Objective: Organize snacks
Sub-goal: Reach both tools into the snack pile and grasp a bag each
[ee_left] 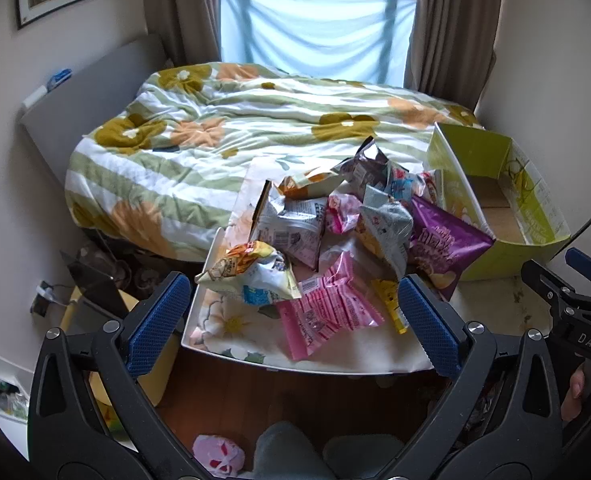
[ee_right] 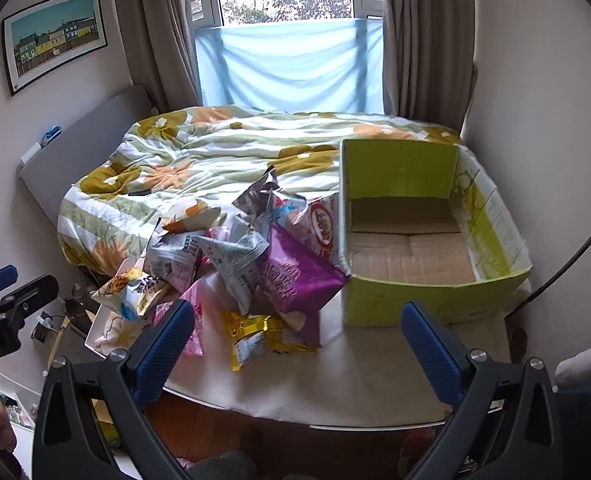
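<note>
A heap of snack bags lies on a small table (ee_left: 375, 354) (ee_right: 351, 384) at the foot of a bed. It includes a pink packet (ee_left: 323, 312), a purple chip bag (ee_left: 443, 246) (ee_right: 295, 276), a grey-white bag (ee_left: 291, 228) (ee_right: 235, 260) and a yellow packet (ee_right: 259, 338). A green cardboard box (ee_left: 491, 160) (ee_right: 419, 300) stands open and empty to the right of the heap. My left gripper (ee_left: 295, 312) hangs open just short of the pink packet. My right gripper (ee_right: 297, 340) is open near the table's front, between the yellow packet and the box.
The bed with a flowered quilt (ee_left: 223, 132) (ee_right: 215, 156) fills the space behind the table. Wooden floor (ee_left: 295, 396) shows below the table edge, with a pink object (ee_left: 217, 454) on it. Clutter lies at the left by the wall. A person's hand (ee_left: 575, 392) holds the other gripper.
</note>
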Demonstrator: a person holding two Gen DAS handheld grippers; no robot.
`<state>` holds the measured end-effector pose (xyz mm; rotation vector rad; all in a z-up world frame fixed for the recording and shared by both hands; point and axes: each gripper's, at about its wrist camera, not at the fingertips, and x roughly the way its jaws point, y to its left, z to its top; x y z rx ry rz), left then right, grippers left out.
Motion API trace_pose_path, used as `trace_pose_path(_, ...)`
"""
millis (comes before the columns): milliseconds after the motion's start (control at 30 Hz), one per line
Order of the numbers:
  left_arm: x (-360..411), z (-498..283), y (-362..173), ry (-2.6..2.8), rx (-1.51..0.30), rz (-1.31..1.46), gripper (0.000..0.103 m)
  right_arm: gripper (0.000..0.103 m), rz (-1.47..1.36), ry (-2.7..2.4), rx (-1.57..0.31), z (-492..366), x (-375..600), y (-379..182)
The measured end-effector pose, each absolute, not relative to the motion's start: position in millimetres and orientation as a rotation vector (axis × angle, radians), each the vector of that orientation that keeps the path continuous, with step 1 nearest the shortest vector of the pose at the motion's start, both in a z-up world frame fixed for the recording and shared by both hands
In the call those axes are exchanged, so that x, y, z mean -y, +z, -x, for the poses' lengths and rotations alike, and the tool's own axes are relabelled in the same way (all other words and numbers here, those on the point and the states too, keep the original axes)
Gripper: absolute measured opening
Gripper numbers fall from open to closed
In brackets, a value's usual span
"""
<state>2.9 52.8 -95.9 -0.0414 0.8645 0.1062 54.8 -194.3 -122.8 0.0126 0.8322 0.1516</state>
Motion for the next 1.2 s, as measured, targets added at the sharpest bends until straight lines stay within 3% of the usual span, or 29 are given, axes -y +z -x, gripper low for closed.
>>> trace_pose_path(367, -90, -47, -193, -0.024, -1.002, -0.116, 0.102, 0.103, -0.106, 0.104, -0.974, -78, 153, -198)
trace_pose_path(667, -118, -83, -238, -0.144, -1.062, -0.304, 0.102, 0.103, -0.228, 0.116, -1.069, -89, 106, -241)
trace_pose_path(1100, -98, -109, -279, -0.436, -0.961, -0.775, 0.102, 0.103, -0.255, 0.192, -1.139, -110, 58, -281)
trace_pose_path(1200, -95, -112, -285, -0.478, -0.958, -0.784, 0.091, 0.103, -0.251, 0.196, -1.144, -115, 53, -287)
